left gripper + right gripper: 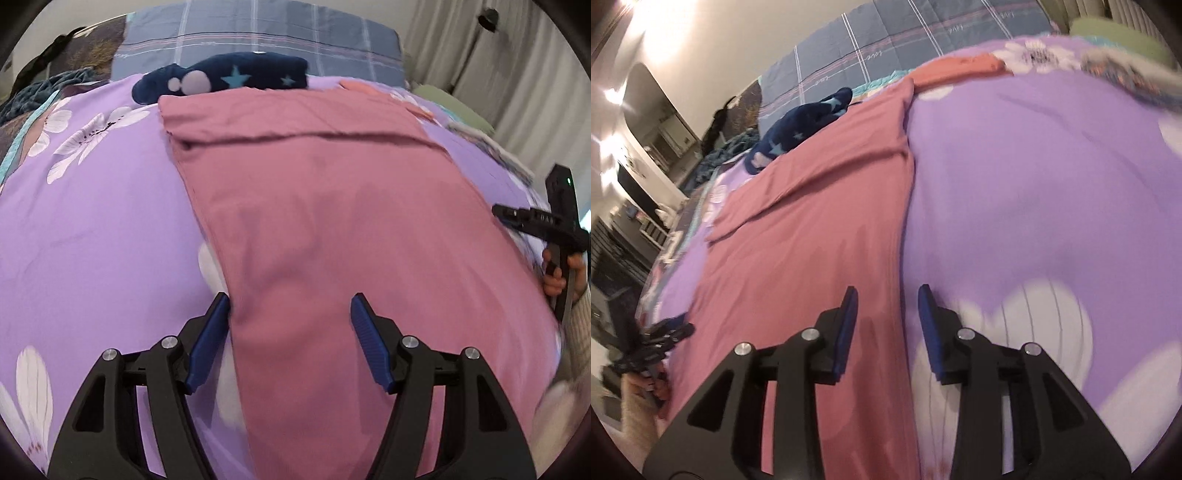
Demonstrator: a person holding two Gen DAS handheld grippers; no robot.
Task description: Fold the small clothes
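Observation:
A pink garment (325,206) lies flat on the purple floral bedsheet (92,221), its far end folded over. My left gripper (290,299) is open and empty, straddling the garment's left edge near its near end. My right gripper (888,290) is open and empty, straddling the garment's right edge (901,258). The garment also shows in the right wrist view (812,229). The right gripper's body shows at the far right of the left wrist view (554,221), and the left gripper's at the far left of the right wrist view (650,343).
A dark blue star-patterned garment (229,79) lies beyond the pink one. A folded orange garment (960,68) lies at the far right. A blue plaid pillow (258,33) is at the bed's head. Curtains (517,74) hang to the right.

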